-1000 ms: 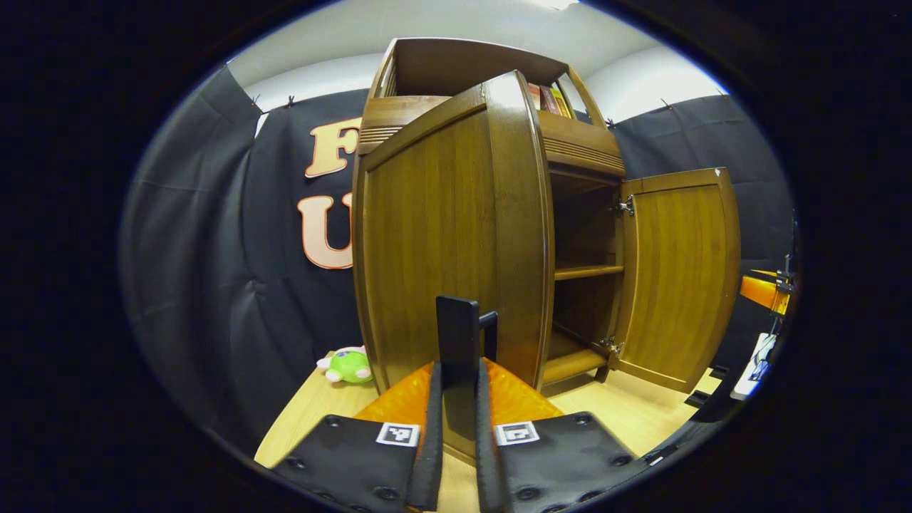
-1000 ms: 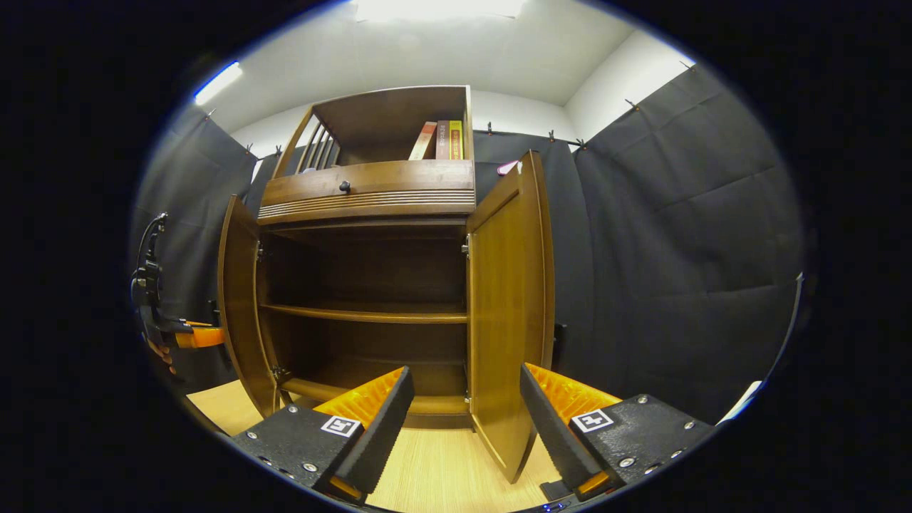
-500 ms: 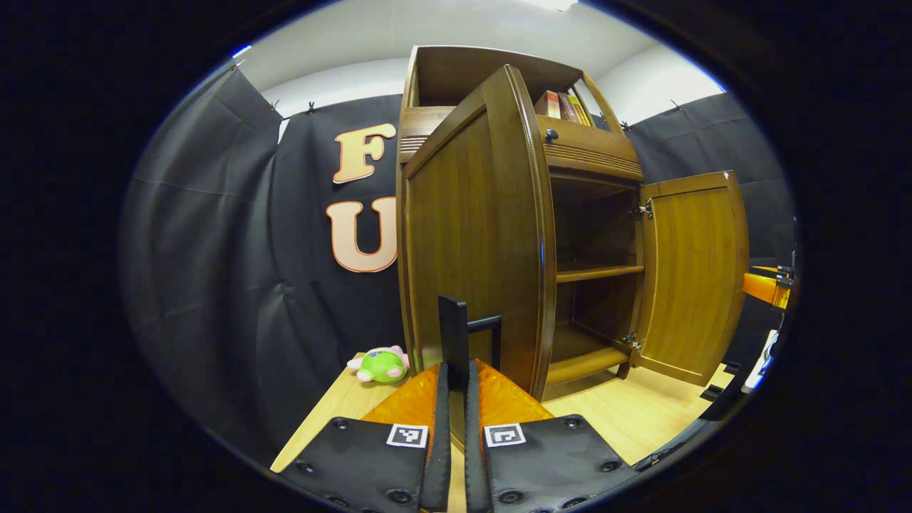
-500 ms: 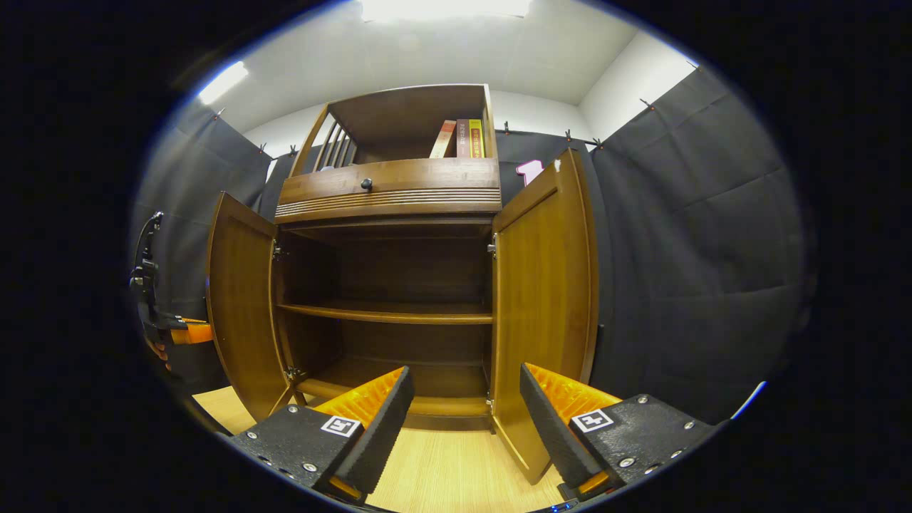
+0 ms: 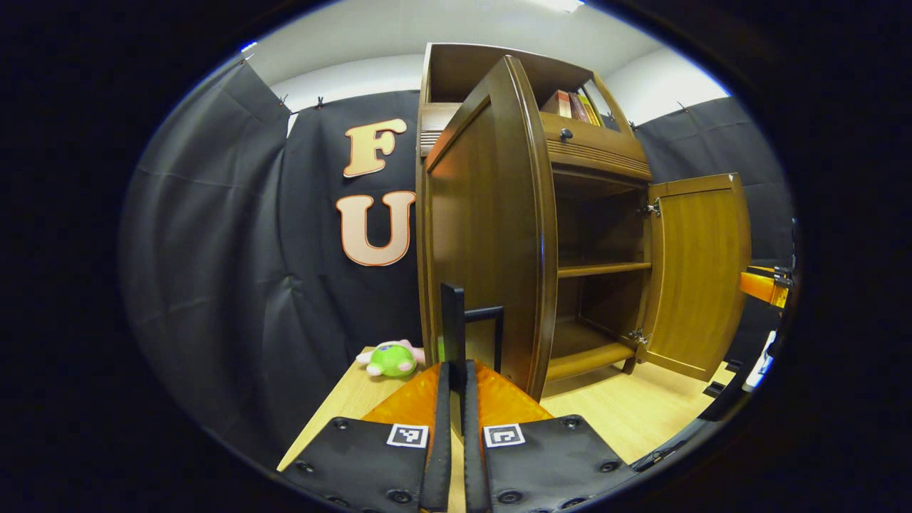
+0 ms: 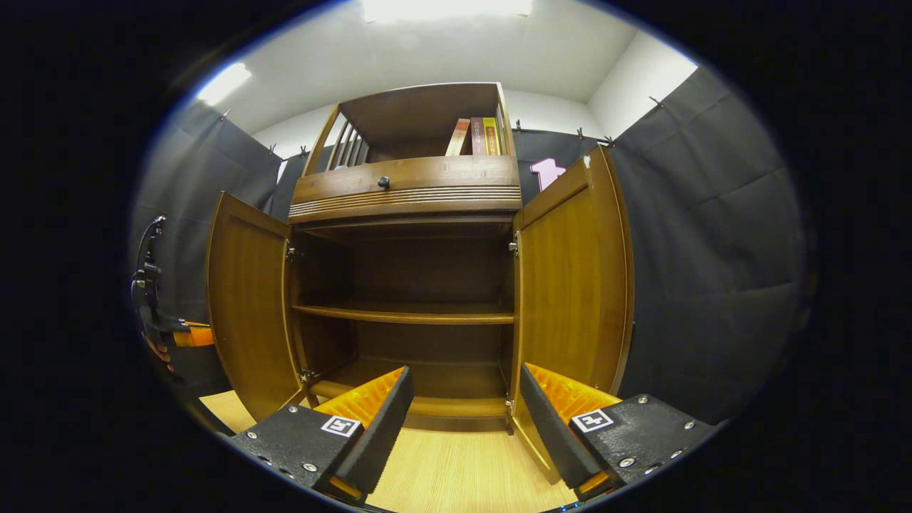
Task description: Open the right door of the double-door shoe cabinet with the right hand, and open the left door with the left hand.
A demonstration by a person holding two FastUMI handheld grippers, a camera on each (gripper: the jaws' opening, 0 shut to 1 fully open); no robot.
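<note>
Shoe cabinet (image 6: 406,214) stands at centre of the right gripper view on a pale wooden table (image 6: 456,474), both doors swung out and the dark interior with its one shelf (image 6: 402,313) exposed. Left door (image 5: 484,235) fills the middle of the left gripper view, seen nearly edge-on; its black bar handle (image 5: 456,331) sits low, at centre-bottom of frame, pinched between the fingers of the left hand-held gripper (image 5: 454,434), which are clenched on it with almost no gap. Right door (image 6: 573,285) stands right of centre in the right gripper view; the right hand-held gripper (image 6: 463,420) hangs released below it, fingers spread wide, nothing between them. Judgement: solid-looking varnished panels on metal hinges (image 6: 512,246), stiff and fairly heavy, likely to swing freely with some momentum. The glossy face looks slippery, so the handle is the only sound hold; the door edge would slide out of a pinch. Pull should follow the hinge arc, else the thin bar may twist in the grip. Task looks close to done. Green plush toy (image 5: 392,358) lies on the table at lower left of the door, apart from it.
</note>
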